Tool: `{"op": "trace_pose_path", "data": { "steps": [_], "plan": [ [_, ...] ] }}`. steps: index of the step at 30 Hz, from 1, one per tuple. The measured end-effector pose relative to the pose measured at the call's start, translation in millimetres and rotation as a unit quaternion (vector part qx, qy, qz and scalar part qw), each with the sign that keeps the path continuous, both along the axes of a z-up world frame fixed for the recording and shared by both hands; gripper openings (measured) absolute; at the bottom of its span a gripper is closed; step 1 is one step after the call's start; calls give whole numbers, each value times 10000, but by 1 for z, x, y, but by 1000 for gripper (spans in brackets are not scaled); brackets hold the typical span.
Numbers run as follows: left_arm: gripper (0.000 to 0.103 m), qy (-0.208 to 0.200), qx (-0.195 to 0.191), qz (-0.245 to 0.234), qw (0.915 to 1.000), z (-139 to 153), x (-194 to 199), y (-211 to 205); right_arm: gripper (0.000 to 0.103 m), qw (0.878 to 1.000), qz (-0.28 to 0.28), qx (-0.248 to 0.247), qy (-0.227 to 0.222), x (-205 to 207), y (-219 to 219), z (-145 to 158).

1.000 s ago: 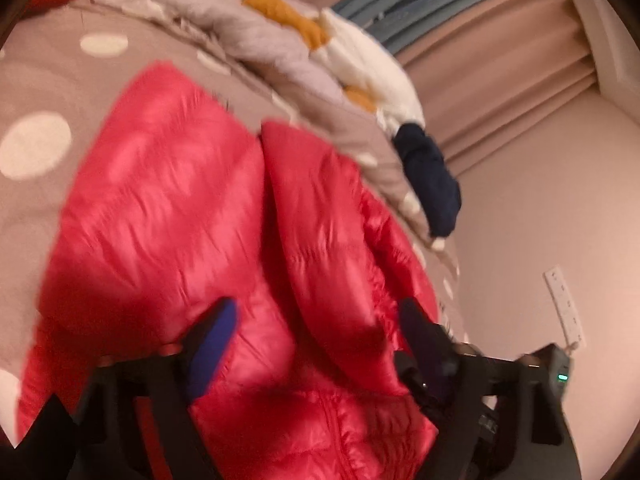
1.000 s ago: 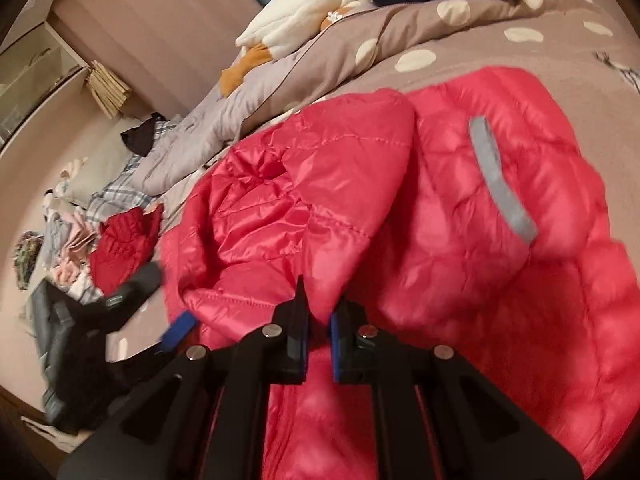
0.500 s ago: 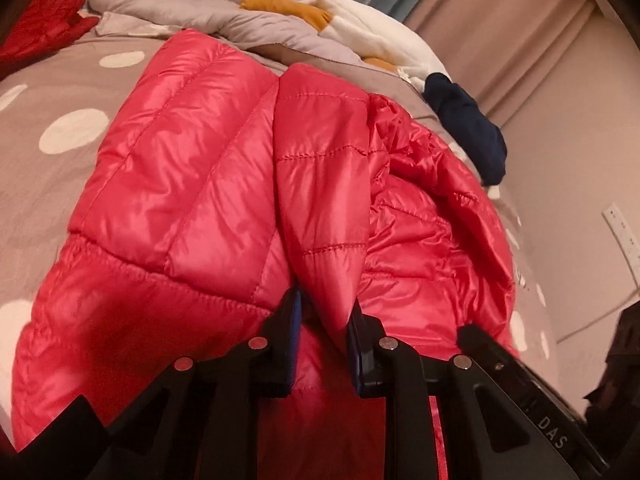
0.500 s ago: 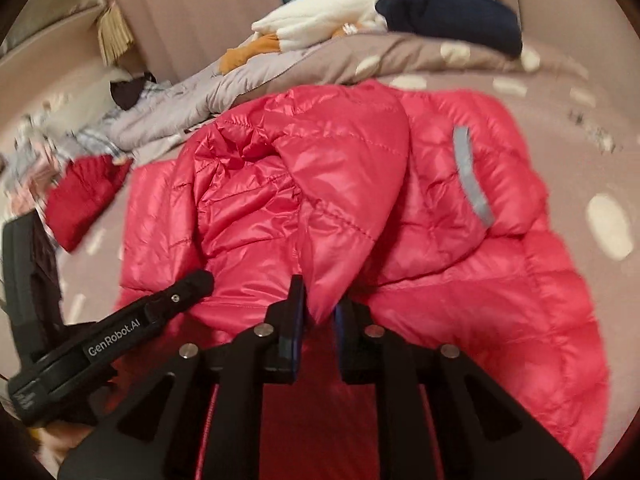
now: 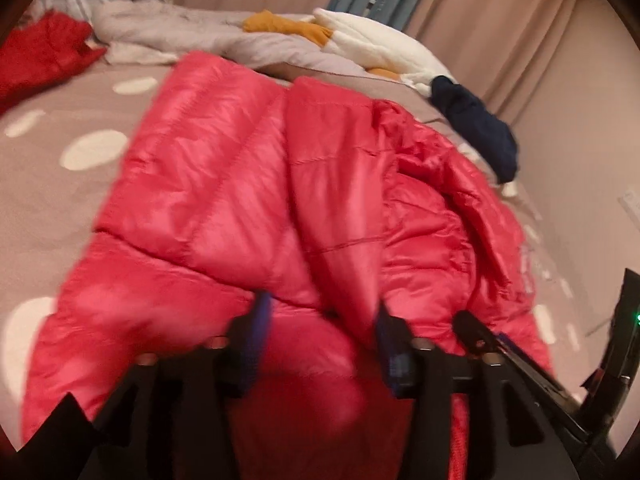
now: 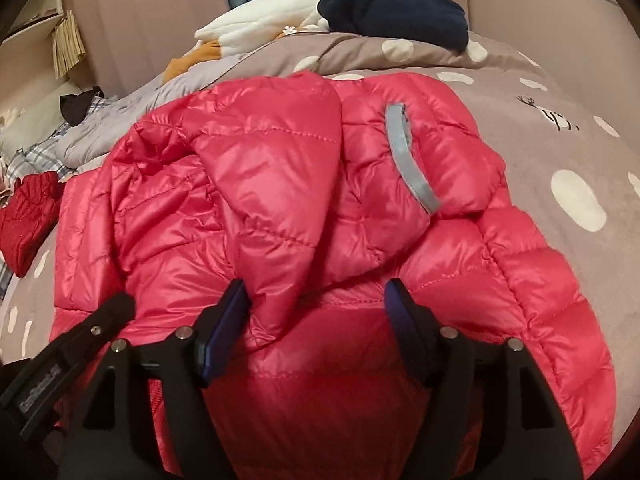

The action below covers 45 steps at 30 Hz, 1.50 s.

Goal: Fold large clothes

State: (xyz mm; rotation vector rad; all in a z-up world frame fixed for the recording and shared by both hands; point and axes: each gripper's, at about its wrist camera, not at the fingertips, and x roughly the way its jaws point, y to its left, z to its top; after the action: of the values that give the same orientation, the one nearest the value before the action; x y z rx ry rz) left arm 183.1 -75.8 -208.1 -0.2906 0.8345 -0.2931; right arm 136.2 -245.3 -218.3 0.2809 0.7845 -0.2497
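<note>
As both grippers' fingers (image 5: 262,312) (image 6: 236,300) are being opened, the puffy jacket sleeve (image 6: 272,216) is being released and risks springing unfolded.

A: How many puffy jackets lie on the bed (image 6: 560,80)?
B: One pink puffer jacket (image 6: 280,200), spread out, with one grey strip (image 6: 408,164) on it.
A: Other clothes?
B: One navy garment (image 6: 392,12), one white (image 6: 264,16), one mustard (image 5: 288,26), one dark red (image 6: 28,216).
A: Grippers?
B: Two: left gripper (image 5: 322,316), right gripper (image 6: 316,300).

Bare dotted bedspread (image 5: 60,200) beside jacket (image 5: 240,200) (clothes (image 5: 360,40) behind)
</note>
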Motion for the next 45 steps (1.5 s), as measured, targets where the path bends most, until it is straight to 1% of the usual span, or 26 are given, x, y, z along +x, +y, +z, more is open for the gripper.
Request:
{"op": "trace_pose_path", "data": {
  "steps": [2,3,7,11,18,23,28,39,45],
  "plan": [
    [76,-61,185,183,9996,3,-4,3,70,10000,-9,-47,-20,0,3,-1],
    [77,-49,189,209,9996,2,-4,5,70,10000,-9,-37,-28,0,2,-2],
    [78,29,180,215,9996,-4,-2,8,72,10000,12,-38,-25,0,2,-3],
    [80,-27,390,287,9988,-9,0,4,73,10000,12,-85,4,-1,7,-3],
    [84,-6,503,326,9982,-11,4,1,74,10000,14,-15,-9,-2,6,-4],
    [84,-5,493,331,9982,-11,4,1,74,9999,25,86,-61,-3,3,-5],
    [84,-7,471,327,9984,-11,4,1,75,9988,56,437,-197,-6,-8,-8],
    [84,6,411,306,9987,-10,4,1,75,9992,56,362,-170,-4,-5,-8],
    [84,16,116,236,9997,-8,2,10,76,9990,77,402,-196,-5,-5,-7]
  ]
}}
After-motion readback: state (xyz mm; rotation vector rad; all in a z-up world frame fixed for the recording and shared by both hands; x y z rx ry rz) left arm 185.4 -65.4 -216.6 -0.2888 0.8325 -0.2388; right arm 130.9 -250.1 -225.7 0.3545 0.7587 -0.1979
